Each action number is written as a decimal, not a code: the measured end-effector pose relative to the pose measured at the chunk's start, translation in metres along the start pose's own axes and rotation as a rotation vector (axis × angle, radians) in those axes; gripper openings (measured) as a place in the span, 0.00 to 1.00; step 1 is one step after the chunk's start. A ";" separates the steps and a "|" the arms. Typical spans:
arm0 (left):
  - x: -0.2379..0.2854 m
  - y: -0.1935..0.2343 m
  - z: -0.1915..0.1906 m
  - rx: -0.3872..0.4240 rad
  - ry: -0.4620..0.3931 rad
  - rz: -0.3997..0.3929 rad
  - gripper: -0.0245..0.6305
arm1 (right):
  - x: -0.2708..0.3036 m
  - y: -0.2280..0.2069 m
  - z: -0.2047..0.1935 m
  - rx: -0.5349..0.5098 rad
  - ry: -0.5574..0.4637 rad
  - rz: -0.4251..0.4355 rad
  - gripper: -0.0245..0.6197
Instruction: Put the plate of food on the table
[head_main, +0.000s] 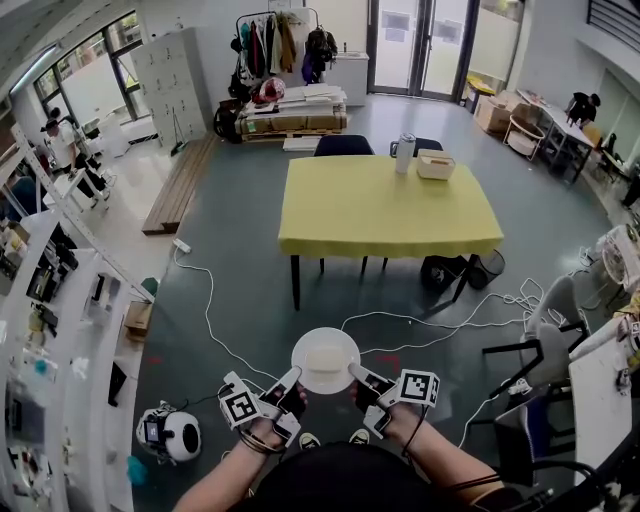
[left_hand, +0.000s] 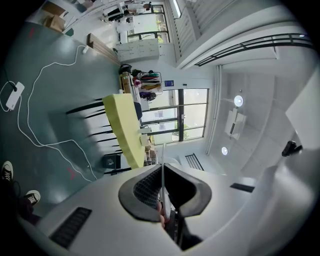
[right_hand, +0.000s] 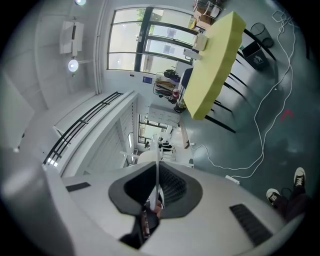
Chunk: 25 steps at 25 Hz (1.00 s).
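Note:
A round white plate (head_main: 325, 360) with a pale slab of food (head_main: 326, 358) on it is held level in front of me, above the floor. My left gripper (head_main: 293, 379) is shut on the plate's left rim and my right gripper (head_main: 355, 372) is shut on its right rim. In the left gripper view the plate (left_hand: 163, 165) shows edge-on as a thin white line between the dark jaws; the right gripper view shows the plate (right_hand: 158, 167) the same way. The yellow table (head_main: 388, 207) stands ahead of me, some way off.
On the table's far edge stand a white bottle (head_main: 404, 153) and a small beige box (head_main: 436, 163). White cables (head_main: 210, 310) snake over the grey floor between me and the table. A chair (head_main: 545, 355) is at my right, shelves (head_main: 45, 330) at my left.

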<state>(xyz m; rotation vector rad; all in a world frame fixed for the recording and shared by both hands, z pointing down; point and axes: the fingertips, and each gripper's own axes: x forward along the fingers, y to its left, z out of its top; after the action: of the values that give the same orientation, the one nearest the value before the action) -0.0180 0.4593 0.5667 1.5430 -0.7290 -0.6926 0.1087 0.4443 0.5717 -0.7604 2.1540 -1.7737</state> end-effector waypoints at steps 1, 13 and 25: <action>0.000 0.000 0.000 0.000 0.000 0.000 0.07 | 0.000 0.002 -0.001 0.014 -0.004 0.004 0.08; -0.008 0.003 0.008 -0.008 -0.002 0.003 0.07 | 0.011 0.001 -0.009 0.031 -0.001 0.004 0.08; -0.031 0.007 0.031 -0.003 0.008 0.002 0.07 | 0.033 0.006 -0.028 0.000 -0.013 -0.014 0.08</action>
<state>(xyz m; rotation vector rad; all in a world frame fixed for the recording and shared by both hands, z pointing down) -0.0621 0.4640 0.5718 1.5418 -0.7230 -0.6857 0.0655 0.4505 0.5771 -0.7870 2.1460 -1.7709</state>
